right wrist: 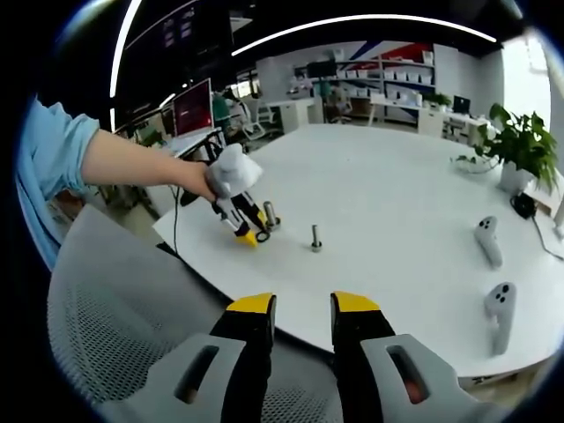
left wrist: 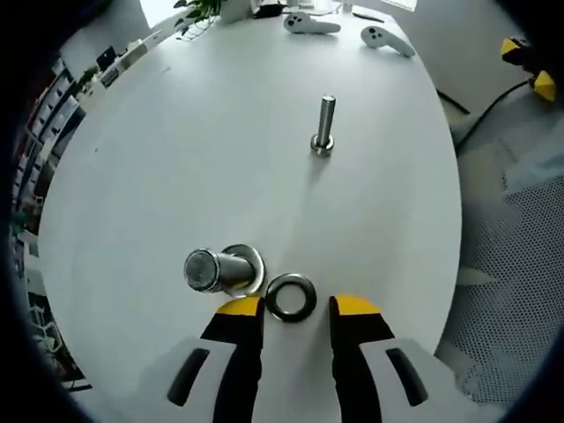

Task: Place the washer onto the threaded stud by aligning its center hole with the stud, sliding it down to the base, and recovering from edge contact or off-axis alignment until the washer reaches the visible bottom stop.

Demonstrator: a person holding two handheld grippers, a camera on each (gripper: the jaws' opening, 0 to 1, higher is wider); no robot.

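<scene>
In the left gripper view, the left gripper (left wrist: 297, 307), with black jaws and yellow tips, is hovering low over the round white table (left wrist: 176, 159). Its jaws are standing apart and are gripping nothing. The dark flat metal washer (left wrist: 291, 297) is lying on the table just in front of the tips, in line with the gap between them and a little nearer to the left tip. Just beside the washer, touching or almost touching it, the thick silver threaded stud (left wrist: 218, 270) is standing on its wide round base. A second, slimmer silver bolt (left wrist: 324, 124) is standing upright farther off on the table, and two white controllers (left wrist: 348, 31) are lying near the far edge.

In the right gripper view, the right gripper (right wrist: 303, 306) is hanging well apart from the table, over a grey mesh chair back (right wrist: 115, 317); its jaws are also parted and empty. A person's hand (right wrist: 231, 172) is holding the left gripper beside the stud.
</scene>
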